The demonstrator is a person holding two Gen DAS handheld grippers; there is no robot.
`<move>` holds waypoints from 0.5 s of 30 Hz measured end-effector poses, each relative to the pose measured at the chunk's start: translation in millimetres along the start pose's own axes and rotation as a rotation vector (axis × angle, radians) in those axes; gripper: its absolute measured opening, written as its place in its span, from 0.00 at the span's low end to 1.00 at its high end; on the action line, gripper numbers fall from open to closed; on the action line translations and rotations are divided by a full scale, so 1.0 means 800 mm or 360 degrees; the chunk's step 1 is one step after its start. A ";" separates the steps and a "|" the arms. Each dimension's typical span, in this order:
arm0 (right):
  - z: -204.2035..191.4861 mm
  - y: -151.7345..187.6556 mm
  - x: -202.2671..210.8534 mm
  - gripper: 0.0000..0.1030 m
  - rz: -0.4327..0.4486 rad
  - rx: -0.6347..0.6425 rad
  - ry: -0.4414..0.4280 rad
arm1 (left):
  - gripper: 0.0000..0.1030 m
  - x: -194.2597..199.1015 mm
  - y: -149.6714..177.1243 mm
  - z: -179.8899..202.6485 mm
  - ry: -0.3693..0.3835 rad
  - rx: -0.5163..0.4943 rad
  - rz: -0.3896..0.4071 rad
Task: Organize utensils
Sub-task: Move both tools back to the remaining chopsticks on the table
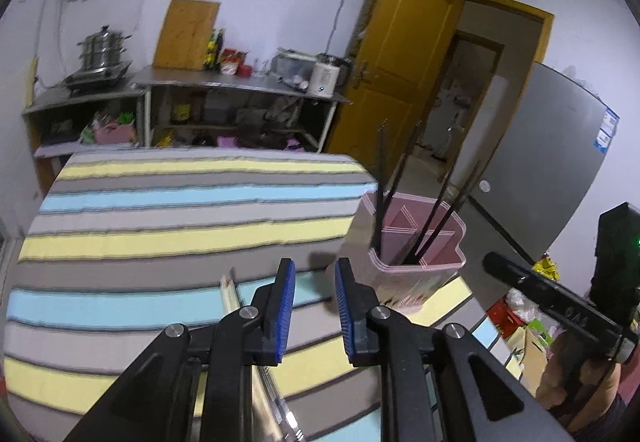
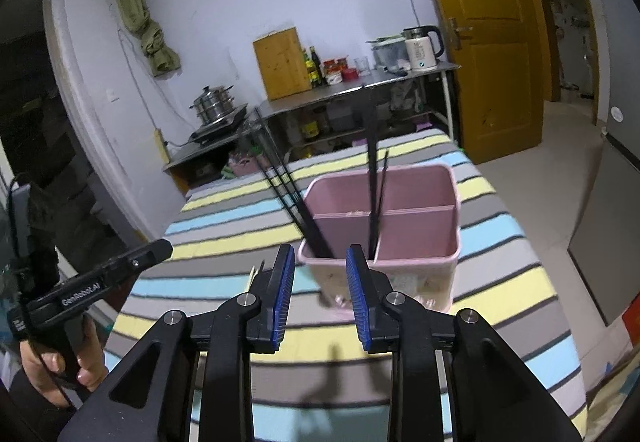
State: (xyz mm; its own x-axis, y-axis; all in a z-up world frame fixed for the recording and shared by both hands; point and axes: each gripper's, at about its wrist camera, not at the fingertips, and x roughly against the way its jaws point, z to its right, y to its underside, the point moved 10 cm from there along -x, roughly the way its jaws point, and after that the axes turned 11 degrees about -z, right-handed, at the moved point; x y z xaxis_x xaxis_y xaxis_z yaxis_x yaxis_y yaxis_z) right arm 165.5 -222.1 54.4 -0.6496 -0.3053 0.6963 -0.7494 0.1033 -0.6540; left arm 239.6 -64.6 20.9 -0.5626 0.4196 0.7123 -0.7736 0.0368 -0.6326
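Observation:
A pink divided holder (image 1: 416, 242) stands near the right edge of the striped table, with several black chopsticks (image 1: 404, 169) upright in it. It also shows in the right wrist view (image 2: 400, 226), straight ahead, with the black chopsticks (image 2: 374, 177) leaning in its near left compartment. Light wooden chopsticks (image 1: 230, 294) lie on the cloth under my left gripper. My left gripper (image 1: 315, 278) is open and empty, left of the holder. My right gripper (image 2: 320, 266) is open and empty, just in front of the holder.
The striped cloth (image 1: 180, 209) covers the table. Beyond it stand steel shelves with a steamer pot (image 1: 102, 49), bottles and a kettle (image 2: 420, 47). A yellow door (image 1: 404, 53) stands open at right, beside a grey fridge (image 1: 548, 161).

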 end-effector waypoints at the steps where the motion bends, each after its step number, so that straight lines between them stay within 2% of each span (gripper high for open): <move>1: -0.003 0.005 -0.002 0.27 -0.0011 0.0008 -0.0002 | 0.19 -0.001 0.008 -0.006 -0.0012 0.0014 -0.0011; 7: -0.020 0.033 -0.017 0.27 -0.0090 0.0048 -0.0039 | 0.19 -0.010 0.046 -0.042 -0.0071 0.0097 -0.0090; 15: -0.046 0.064 -0.045 0.27 -0.0205 0.0111 -0.0085 | 0.20 -0.033 0.084 -0.057 -0.0102 0.0133 -0.0199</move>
State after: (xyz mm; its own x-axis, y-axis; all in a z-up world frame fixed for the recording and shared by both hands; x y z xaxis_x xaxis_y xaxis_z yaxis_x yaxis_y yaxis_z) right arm 146.0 -170.8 6.9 -0.5396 -0.3618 0.7602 -0.8143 -0.0054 -0.5805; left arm 216.1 -32.0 -54.3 -0.4757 0.3579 0.8035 -0.8588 0.0082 -0.5122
